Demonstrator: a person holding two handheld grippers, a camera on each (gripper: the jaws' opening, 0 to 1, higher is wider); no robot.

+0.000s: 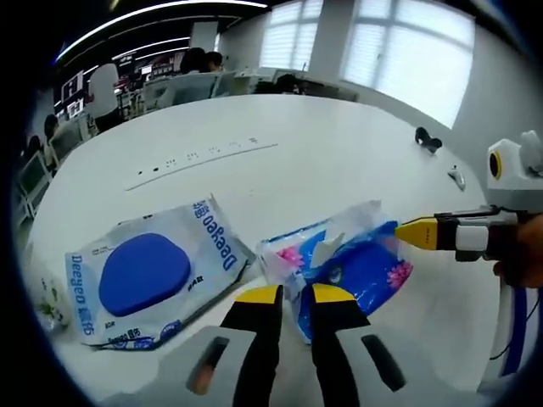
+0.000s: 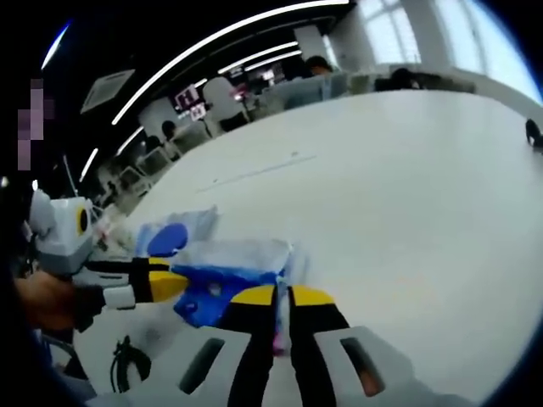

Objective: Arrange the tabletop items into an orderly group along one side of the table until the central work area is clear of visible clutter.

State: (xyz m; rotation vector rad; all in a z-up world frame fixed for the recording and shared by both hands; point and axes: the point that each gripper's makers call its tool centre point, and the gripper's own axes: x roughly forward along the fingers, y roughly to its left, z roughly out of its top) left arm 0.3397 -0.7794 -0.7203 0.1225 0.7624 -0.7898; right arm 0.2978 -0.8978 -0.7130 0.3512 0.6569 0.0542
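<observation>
Left hand-held gripper (image 1: 295, 298) clamped on blue tissue pack (image 1: 352, 263), lower centre of left gripper view. Right hand-held gripper (image 2: 282, 298) also pinches its edge. Deeyeo wipes pack (image 1: 153, 271) lower left, just beside it, on white table (image 1: 280, 144).

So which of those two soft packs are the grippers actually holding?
The crumpled blue tissue pack with pink flowers; both hand-held grippers pinch it. The Deeyeo wipes pack with the blue oval lid lies flat beside it, untouched.
</observation>
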